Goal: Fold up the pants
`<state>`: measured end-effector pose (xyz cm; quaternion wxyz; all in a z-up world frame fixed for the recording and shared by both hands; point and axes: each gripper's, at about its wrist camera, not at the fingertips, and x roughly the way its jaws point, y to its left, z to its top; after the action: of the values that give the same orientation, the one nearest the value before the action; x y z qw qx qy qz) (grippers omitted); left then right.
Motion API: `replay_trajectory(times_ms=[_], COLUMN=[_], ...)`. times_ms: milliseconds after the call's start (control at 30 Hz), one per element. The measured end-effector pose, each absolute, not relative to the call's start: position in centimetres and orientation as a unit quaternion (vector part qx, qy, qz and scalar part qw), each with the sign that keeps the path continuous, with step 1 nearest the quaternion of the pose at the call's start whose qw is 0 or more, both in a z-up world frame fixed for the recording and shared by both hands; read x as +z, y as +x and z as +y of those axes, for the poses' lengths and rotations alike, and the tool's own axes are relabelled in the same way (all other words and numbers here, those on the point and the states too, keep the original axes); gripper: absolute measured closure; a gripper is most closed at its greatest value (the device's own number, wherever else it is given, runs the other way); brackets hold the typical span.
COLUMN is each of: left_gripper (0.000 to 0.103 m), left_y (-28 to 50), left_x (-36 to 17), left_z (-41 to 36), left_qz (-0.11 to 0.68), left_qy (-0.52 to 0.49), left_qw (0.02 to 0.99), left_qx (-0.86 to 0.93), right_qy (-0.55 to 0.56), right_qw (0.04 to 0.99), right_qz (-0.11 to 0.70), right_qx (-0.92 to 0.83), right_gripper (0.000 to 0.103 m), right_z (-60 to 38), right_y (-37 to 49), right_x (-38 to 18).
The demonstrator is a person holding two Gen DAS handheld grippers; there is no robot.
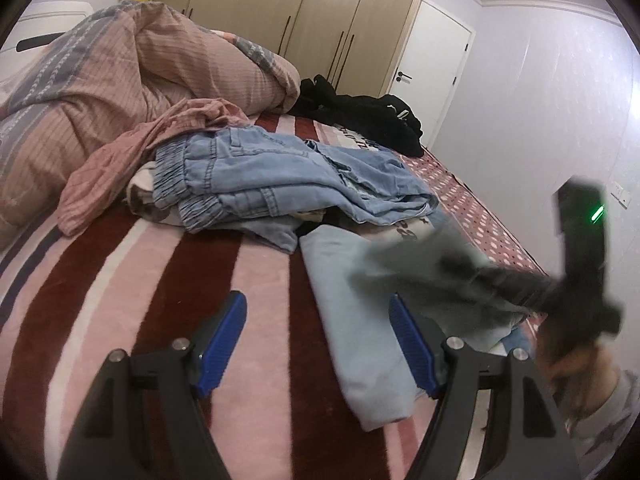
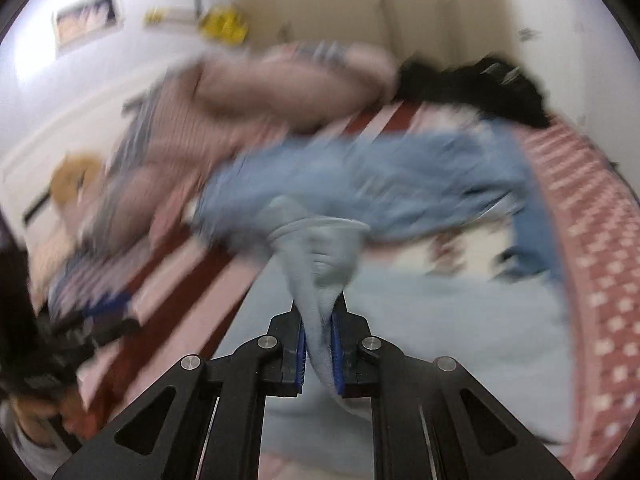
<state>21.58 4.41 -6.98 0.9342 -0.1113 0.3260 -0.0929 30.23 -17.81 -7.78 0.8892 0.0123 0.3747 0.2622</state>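
Observation:
Pale blue pants lie on the striped bed blanket, partly folded. My left gripper is open and empty just above the blanket, its right finger at the pants' edge. My right gripper is shut on a bunched fold of the pale blue pants and holds it lifted. The rest of the pants spreads below. The right gripper also shows blurred in the left wrist view, carrying the fabric over the pants.
A pile of denim clothes lies behind the pants. A pink garment and a bunched pink quilt sit at the left. Black clothes lie at the far end. A wardrobe and door stand beyond.

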Motion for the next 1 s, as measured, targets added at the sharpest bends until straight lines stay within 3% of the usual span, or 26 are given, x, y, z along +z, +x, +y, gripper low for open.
replay_trajectory(times_ms=[67,200,400,733,867,1000], left_gripper=[0.032,0.031,0.029,0.031,0.054,0.061], left_y=[21.5,21.7,23.2,30.2,31.0,28.8], left_x=[-7.3,-8.1,-8.5,-9.1,-10.9,-12.6], left_z=[4.6,4.6,2.8,-3.1,-4.5,-5.4], left_qz=[0.330,0.341,0.351,0.400,0.438,0.458], left_qy=[-0.107,-0.103,-0.107,-0.101,-0.081,-0.020], left_qw=[0.933,0.929,0.922,0.897,0.882,0.876], left_qx=[-0.093,-0.099,-0.124,-0.157,-0.150,-0.149], right_qy=[-0.017,-0.014,0.005,-0.024,-0.008,0.010], right_qw=[0.876,0.850,0.857,0.922,0.920,0.908], right_qz=[0.401,0.441,0.411,0.365,0.385,0.409], right_qx=[0.267,0.289,0.310,0.129,0.078,0.085], right_gripper=[0.092,0.055,0.041,0.039,0.039,0.039], right_z=[-15.6,-15.0,-18.6,-29.6,-33.3,-35.0], right_y=[29.6,29.1,27.1,28.6,29.4,29.1], right_x=[-10.8,-13.6,-10.0,-7.4,-9.8,-11.9])
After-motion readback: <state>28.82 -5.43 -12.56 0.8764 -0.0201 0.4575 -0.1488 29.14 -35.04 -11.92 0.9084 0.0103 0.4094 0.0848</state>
